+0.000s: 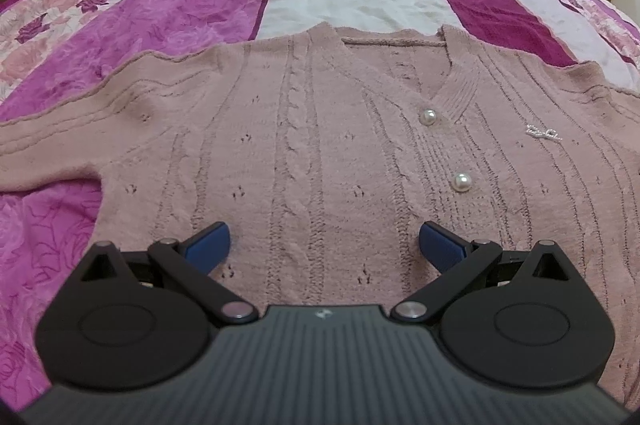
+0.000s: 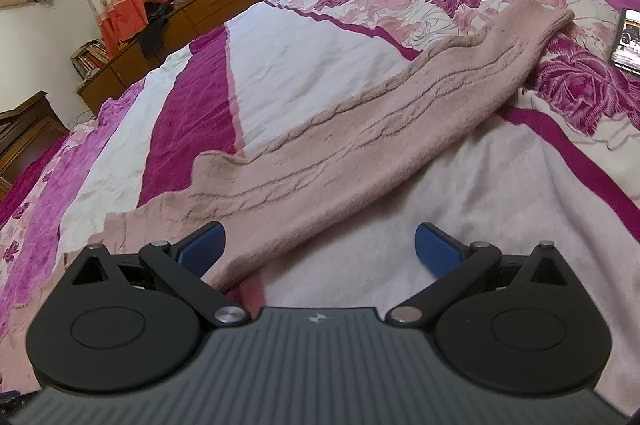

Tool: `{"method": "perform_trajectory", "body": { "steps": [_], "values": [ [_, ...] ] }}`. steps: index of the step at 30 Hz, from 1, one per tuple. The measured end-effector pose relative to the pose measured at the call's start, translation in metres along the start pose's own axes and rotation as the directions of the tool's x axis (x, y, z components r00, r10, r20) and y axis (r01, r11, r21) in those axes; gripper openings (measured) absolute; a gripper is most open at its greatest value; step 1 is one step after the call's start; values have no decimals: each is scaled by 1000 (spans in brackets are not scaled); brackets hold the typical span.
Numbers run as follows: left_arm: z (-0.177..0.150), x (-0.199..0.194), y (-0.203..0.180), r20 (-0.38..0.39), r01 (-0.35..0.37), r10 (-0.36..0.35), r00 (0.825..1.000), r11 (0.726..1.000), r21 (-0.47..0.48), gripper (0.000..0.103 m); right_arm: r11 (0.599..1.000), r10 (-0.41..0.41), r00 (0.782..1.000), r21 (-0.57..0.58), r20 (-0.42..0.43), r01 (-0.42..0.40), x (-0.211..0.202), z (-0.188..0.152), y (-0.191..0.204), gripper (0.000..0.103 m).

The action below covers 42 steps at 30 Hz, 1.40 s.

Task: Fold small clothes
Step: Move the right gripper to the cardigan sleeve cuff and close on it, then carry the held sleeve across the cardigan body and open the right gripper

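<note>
Where any marking can be made out, it is a small white emblem on each gripper housing and a small silver script ornament [image 1: 544,134] on the cardigan chest; neither is legible.

Left gripper [image 1: 324,245]: the blue-padded fingers [image 1: 210,243] are spread wide and hold nothing. They hover over the front of a dusty-pink cable-knit cardigan [image 1: 304,153], which lies flat and face up on the bed. The knit fills the gap between the fingers. Two pearl buttons [image 1: 428,116] sit on the placket, ahead and to the right of the fingers, below the V-neck. One sleeve runs off to the left edge of the view.

Right gripper [image 2: 320,245]: the fingers [image 2: 204,243] are likewise spread wide and empty. The other cardigan sleeve [image 2: 380,129] lies stretched diagonally from the lower left, by the left finger, up to its cuff at the upper right. The right finger stands over bare bedspread, apart from the sleeve.

The bedspread [image 2: 288,57] is striped in magenta, white and pink rose print. A phone [image 2: 628,39] with a lit screen lies on it at the right edge, beyond the cuff.
</note>
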<state>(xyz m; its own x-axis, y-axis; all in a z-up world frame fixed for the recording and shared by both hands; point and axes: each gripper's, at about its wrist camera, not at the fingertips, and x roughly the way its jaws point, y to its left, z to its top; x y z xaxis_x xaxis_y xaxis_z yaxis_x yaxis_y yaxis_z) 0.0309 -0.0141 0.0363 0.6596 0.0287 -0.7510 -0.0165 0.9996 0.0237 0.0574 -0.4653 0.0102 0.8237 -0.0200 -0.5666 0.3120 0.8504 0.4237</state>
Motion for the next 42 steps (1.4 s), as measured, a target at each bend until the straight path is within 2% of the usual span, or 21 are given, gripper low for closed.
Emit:
{"method": "perform_trajectory", "body": {
  "steps": [6, 20, 24, 27, 29, 30, 32, 35, 42],
  "values": [
    [1, 3, -1, -5, -8, 8, 1000, 1000, 9, 103, 1000, -10, 1000, 2, 23, 10, 19, 13, -4, 103],
    [0, 11, -4, -14, -25, 25, 1000, 1000, 19, 103, 997, 21, 997, 78, 76, -27, 50, 35, -22, 103],
    [-1, 12, -4, -11, -28, 28, 1000, 999, 21, 103, 995, -7, 995, 102, 98, -4, 53, 39, -25, 100],
    [-1, 12, -5, -10, -30, 31, 999, 999, 24, 103, 995, -26, 993, 98, 118, 14, 52, 40, -24, 86],
    [-2, 12, -5, -9, -31, 32, 999, 999, 25, 103, 994, -36, 991, 106, 130, 22, 50, 41, -26, 64],
    [-1, 12, -5, -9, -31, 31, 999, 999, 25, 103, 993, -49, 989, 113, 140, 33, 49, 42, -28, 57],
    [-2, 12, -5, -8, -31, 32, 999, 999, 25, 103, 992, -67, 985, 116, 162, 49, 45, 42, -29, 29],
    [-1, 12, -5, -6, -32, 32, 999, 999, 28, 103, 994, -53, 978, 102, 203, 32, 34, 43, -28, 14],
    [-1, 12, -5, -2, -31, 31, 1000, 999, 31, 103, 999, 39, 960, 12, 277, -44, 0, 47, -1, 9]
  ]
}}
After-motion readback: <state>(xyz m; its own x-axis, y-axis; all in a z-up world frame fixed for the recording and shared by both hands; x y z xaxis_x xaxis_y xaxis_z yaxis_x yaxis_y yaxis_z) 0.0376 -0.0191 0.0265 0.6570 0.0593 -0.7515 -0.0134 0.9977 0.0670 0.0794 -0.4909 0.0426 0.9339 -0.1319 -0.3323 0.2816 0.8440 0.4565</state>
